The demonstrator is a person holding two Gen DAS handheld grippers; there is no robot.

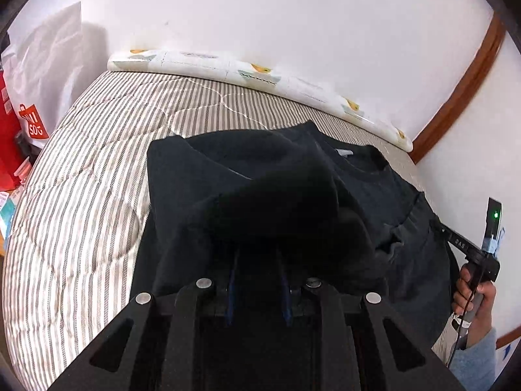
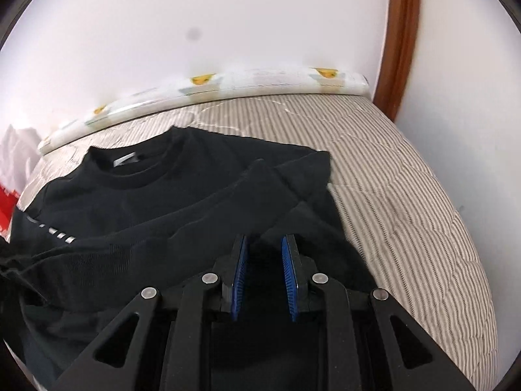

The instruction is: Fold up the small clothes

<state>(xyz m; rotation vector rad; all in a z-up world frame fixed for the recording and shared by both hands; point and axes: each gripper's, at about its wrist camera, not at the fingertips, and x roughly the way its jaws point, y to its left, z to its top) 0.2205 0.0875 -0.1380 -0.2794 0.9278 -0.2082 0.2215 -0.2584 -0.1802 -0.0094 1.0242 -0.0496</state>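
A black T-shirt [image 2: 156, 202] lies on the striped quilt [image 2: 407, 195], collar toward the wall, its right sleeve folded in over the body. My right gripper [image 2: 264, 244] is open and empty just above the shirt's right side. In the left wrist view the black T-shirt [image 1: 374, 189] is bunched over my left gripper [image 1: 257, 254]; a lifted fold drapes over the fingers and hides their tips. The blue pads stand apart, and the cloth hides whether they grip it. The right gripper handle [image 1: 472, 254] shows at the right in that view.
A white patterned bolster [image 1: 260, 75] runs along the wall at the bed's far edge. A brown wooden door frame [image 2: 400, 42] stands at the right. A white bag [image 1: 49, 62] and red bags [image 1: 29, 123] sit off the bed's left side.
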